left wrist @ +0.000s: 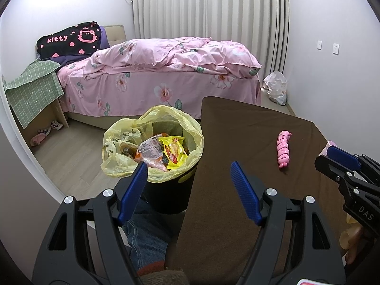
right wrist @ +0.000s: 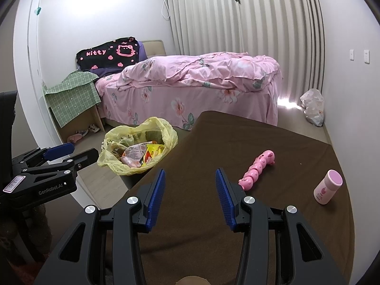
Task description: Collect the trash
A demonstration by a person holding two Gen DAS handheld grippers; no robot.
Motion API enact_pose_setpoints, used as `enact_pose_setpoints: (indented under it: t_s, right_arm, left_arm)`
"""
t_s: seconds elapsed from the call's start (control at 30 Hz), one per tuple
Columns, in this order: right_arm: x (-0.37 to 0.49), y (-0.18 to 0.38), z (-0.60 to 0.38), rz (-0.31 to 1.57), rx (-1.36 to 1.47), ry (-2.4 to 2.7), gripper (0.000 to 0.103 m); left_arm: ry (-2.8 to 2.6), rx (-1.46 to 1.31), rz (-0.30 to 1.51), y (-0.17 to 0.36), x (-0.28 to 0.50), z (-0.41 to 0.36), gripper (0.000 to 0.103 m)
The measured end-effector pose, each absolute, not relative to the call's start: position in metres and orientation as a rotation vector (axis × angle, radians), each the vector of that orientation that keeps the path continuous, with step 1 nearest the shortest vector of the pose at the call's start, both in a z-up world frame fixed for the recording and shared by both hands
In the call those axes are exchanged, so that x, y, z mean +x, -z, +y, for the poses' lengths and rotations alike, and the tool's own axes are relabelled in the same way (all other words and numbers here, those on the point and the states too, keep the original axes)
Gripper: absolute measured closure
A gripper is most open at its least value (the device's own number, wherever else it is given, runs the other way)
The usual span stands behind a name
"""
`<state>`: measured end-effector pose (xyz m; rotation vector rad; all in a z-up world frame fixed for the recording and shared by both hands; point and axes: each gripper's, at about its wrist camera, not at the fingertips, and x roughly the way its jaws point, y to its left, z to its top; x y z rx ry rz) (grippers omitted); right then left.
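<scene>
bin (left wrist: 166,197) stood at table's (right wrist: 237,142) left edge, wrappers (left wrist: 172,153) in its bag (left wrist: 190,128). toy (right wrist: 257,167) lay on table, bottle (right wrist: 327,186) right of it. bed (right wrist: 201,87) behind, sack (right wrist: 313,106) to bed's right.

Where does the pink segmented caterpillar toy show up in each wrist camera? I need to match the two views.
Left wrist: the pink segmented caterpillar toy lies right of centre on the brown table top, past the left gripper's right finger.
Right wrist: the toy lies right of centre, just beyond the right gripper's right finger.
Shared landmark: the black bin with the yellow plastic liner, off the table's left edge.
</scene>
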<state>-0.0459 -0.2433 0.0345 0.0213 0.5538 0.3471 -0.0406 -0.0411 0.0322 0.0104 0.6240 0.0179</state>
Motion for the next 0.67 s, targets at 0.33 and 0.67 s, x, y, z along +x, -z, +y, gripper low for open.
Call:
enact_pose_setpoints:
  t_s: [0.33, 0.67]
  right_arm:
    - [-0.050, -0.030, -0.242, 0.552, 0.002, -0.338, 0.062]
    - [-0.014, 0.011, -0.284, 0.659, 0.009, -0.265, 0.044]
  left_arm:
    - [-0.011, -0.019, 0.641, -0.030, -0.039, -0.036, 0.034]
    - [0.103, 0.032, 0.740, -0.003, 0.006, -0.067, 0.029]
